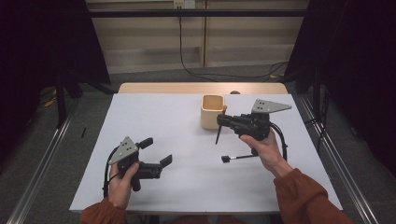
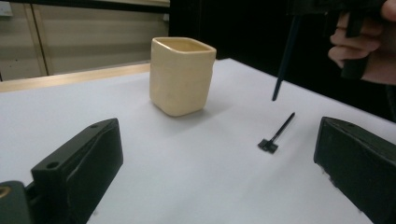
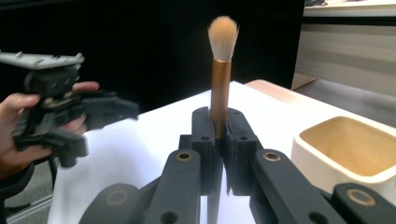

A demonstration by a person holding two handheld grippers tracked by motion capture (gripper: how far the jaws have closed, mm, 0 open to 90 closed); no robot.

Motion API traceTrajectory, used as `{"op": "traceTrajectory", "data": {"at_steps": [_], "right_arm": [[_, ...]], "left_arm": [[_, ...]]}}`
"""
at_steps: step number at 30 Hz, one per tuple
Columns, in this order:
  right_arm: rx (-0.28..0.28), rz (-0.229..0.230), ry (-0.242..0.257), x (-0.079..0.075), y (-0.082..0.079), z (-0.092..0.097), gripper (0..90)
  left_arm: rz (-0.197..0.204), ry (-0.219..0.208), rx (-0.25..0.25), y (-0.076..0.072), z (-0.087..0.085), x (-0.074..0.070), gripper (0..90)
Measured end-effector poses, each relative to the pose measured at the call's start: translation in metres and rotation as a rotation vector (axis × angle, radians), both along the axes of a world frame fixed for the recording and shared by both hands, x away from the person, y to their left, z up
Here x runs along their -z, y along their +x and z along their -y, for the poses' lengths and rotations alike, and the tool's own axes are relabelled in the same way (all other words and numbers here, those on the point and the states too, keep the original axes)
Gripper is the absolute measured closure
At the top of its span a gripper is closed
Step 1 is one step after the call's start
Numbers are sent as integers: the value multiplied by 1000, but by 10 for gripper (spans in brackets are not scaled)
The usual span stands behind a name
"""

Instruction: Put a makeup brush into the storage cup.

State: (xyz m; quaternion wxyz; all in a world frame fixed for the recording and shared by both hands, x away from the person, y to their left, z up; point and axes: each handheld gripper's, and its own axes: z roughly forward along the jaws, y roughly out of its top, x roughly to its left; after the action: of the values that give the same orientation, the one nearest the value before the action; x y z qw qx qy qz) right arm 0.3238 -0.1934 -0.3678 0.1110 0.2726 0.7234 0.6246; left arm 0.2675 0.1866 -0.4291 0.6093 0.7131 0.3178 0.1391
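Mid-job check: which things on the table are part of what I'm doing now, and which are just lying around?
In the job:
- makeup brush, clamped upright in the right gripper
- cream cup, beside that gripper

Lying about:
- small black applicator, flat on the white table
- left gripper, jaws open, nothing between them

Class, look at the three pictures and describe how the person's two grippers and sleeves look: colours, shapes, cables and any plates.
Both the left gripper and the right gripper are black, each with two blocky fingers on linkage arms with brass-coloured pivots. Each carries a grey three-cornered plate on top and trails a black cable. The person wears rust-orange sleeves.
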Motion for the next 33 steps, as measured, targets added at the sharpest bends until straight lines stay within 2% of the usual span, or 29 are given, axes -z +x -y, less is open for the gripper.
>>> {"op": "traceTrajectory", "data": {"at_steps": [4,8,10,11,12,17,23,29,33], "right_arm": [[13,-3,2,1,7,1,839],[22,4,3,1,11,2,839],[22,17,-9,-2,11,3,839],[21,18,0,-3,12,4,839],[24,22,4,-3,12,5,839],[46,35,-2,-10,19,8,839],[84,50,-14,-21,30,16,839],[104,52,-17,-28,40,21,839],[110,54,-33,-36,48,19,839]], "left_arm": [[-5,4,-3,-6,-3,5,11],[0,3,-8,-6,-10,6,11],[14,15,-23,-6,-14,9,11],[16,8,-35,-6,-15,10,11],[18,19,-47,-7,-17,10,11],[14,28,-63,-10,-19,12,11],[8,52,-41,-14,-17,14,18],[-2,43,-49,-16,-17,13,15],[18,40,-43,-19,-17,10,15]]}}
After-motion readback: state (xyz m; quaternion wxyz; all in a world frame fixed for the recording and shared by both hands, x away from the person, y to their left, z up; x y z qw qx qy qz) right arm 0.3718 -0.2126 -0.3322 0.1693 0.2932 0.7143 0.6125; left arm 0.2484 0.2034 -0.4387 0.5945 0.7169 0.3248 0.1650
